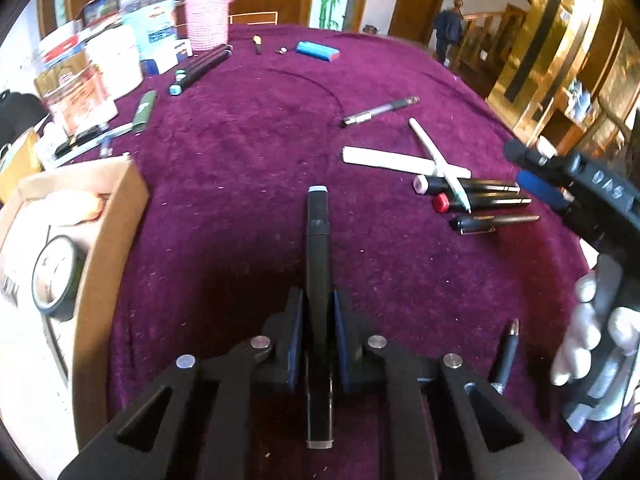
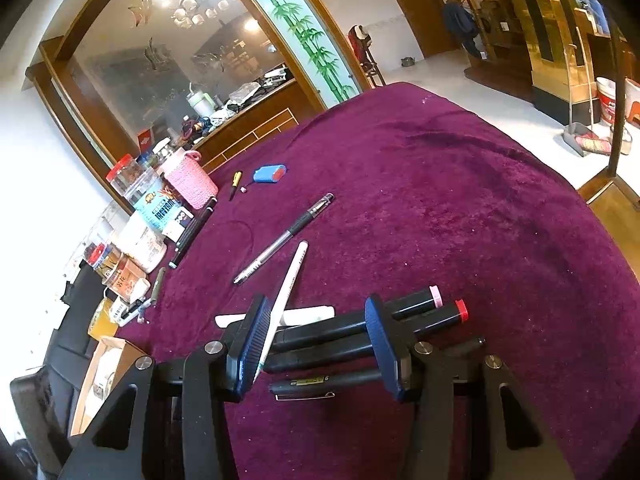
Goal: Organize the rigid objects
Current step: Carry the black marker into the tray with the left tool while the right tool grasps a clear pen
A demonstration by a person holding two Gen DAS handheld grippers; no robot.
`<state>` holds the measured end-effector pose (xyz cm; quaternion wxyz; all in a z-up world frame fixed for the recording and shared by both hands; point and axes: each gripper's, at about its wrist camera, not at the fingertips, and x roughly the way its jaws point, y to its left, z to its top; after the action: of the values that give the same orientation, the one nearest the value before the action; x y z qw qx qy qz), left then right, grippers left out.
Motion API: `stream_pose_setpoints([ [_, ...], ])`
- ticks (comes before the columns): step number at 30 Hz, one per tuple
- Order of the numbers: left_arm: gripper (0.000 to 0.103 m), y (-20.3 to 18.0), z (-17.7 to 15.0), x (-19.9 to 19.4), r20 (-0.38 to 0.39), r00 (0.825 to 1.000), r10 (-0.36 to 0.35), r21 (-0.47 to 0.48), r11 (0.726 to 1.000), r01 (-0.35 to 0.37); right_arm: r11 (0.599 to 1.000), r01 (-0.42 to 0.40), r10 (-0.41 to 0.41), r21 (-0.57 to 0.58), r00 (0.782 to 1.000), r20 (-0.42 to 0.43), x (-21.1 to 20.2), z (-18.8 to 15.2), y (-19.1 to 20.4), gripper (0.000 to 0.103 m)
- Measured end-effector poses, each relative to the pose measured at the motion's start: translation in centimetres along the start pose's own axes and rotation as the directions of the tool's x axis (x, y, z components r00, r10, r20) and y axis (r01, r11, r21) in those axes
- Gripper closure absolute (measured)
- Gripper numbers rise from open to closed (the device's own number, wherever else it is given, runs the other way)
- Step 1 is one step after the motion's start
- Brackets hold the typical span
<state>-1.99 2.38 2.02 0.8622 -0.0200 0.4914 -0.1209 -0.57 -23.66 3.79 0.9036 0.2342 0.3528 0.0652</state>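
We saw the left gripper (image 1: 318, 320) clamped on a black marker (image 1: 317, 264), pale blue cap pointing away, lying lengthwise between the pads over the purple cloth (image 1: 240, 152). A cardboard box (image 1: 108, 248) sat just left of it. The right gripper (image 2: 316, 340) hung with fingers apart, straddling a pile of pens: a red-capped marker (image 2: 440, 316), a pink-capped marker (image 2: 416, 298), a black clip pen (image 2: 320, 386) and a thin white pen (image 2: 286, 292) leaning against the left pad. We couldn't tell if the pads pressed anything. A white marker (image 2: 308, 314) lay behind, a clear gel pen (image 2: 280, 240) farther off. A gloved hand (image 1: 592, 336) held the right tool.
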Motion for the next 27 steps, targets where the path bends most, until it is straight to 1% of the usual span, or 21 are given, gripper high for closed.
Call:
stream_pose_setpoints([
  [2, 0.089, 0.7, -0.3, -1.3, 0.021, 0.999, -0.049, -0.03, 0.998, 0.05, 1.0, 0.006, -0.006, -0.004, 1.0, -0.003, 0.2, 0.0, -0.1, 0.05],
  [5, 0.089, 1.2, -1.0, -3.9, 0.07, 0.992, -0.108, -0.05, 0.993, 0.112, 1.0, 0.021, -0.021, -0.013, 1.0, -0.001, 0.4, -0.1, -0.2, 0.05],
  [8, 0.089, 2.4, -2.1, -7.1, 0.121, 0.976, -0.183, -0.073, 0.979, 0.193, 0.999, 0.039, -0.039, -0.019, 0.999, -0.001, 0.7, -0.1, -0.3, 0.05],
  [9, 0.089, 2.7, -2.3, -8.0, 0.134, 0.972, -0.194, -0.076, 0.976, 0.205, 0.999, 0.043, -0.043, -0.021, 0.999, 0.0, 0.7, -0.2, -0.4, 0.05],
  [11, 0.089, 4.3, -3.3, -10.6, 0.175, 0.959, -0.221, -0.083, 0.968, 0.239, 0.998, 0.055, -0.055, -0.026, 0.998, 0.001, 0.8, -0.3, -0.5, 0.05],
  [12, 0.089, 5.1, -3.7, -11.7, 0.192, 0.956, -0.221, -0.088, 0.967, 0.241, 0.998, 0.062, -0.062, -0.028, 0.998, 0.001, 0.9, -0.3, -0.5, 0.05],
  [14, 0.089, 7.1, -4.7, -13.8, 0.225, 0.954, -0.199, -0.11, 0.967, 0.228, 0.996, 0.081, -0.081, -0.028, 0.997, -0.004, 1.1, -0.4, -0.7, 0.05],
  [16, 0.089, 9.3, -5.6, -15.1, 0.243, 0.957, -0.162, -0.142, 0.969, 0.2, 0.995, 0.097, -0.097, -0.028, 0.995, 0.001, 1.1, -0.5, -0.9, 0.05],
  [17, 0.089, 10.3, -5.9, -15.6, 0.247, 0.96, -0.133, -0.158, 0.972, 0.175, 0.993, 0.116, -0.115, -0.03, 0.993, 0.01, 1.0, -0.5, -0.9, 0.05],
  [18, 0.089, 11.8, -6.4, -16.0, 0.244, 0.966, -0.088, -0.186, 0.973, 0.136, 0.992, 0.124, -0.124, -0.032, 0.992, 0.014, 1.0, -0.6, -0.9, 0.05],
  [21, 0.089, 15.0, -7.3, -15.6, 0.182, 0.983, -0.022, -0.256, 0.964, 0.069, 0.991, 0.128, -0.128, -0.037, 0.992, 0.015, 0.7, -0.6, -0.7, 0.05],
  [22, 0.089, 16.0, -7.7, -15.3, 0.154, 0.988, 0.012, -0.273, 0.961, 0.031, 0.992, 0.119, -0.118, -0.047, 0.993, 0.013, 0.3, -0.7, -0.3, 0.05],
  [23, 0.089, 16.8, -8.0, -14.7, 0.12, 0.992, 0.043, -0.288, 0.958, -0.007, 0.995, 0.085, -0.084, -0.061, 0.996, 0.015, -0.6, -1.0, 0.4, 0.05],
  [24, 0.089, 17.6, -8.3, -14.1, 0.09, 0.994, 0.056, -0.302, 0.953, -0.027, 0.996, 0.056, -0.055, -0.072, 0.998, 0.015, -1.3, -1.3, 1.0, 0.05],
  [27, 0.089, 19.4, -8.4, -12.4, 0.017, 0.998, 0.056, -0.334, 0.941, -0.047, 0.993, -0.006, 0.005, -0.115, 1.0, -0.002, -3.8, -2.8, 2.6, 0.05],
])
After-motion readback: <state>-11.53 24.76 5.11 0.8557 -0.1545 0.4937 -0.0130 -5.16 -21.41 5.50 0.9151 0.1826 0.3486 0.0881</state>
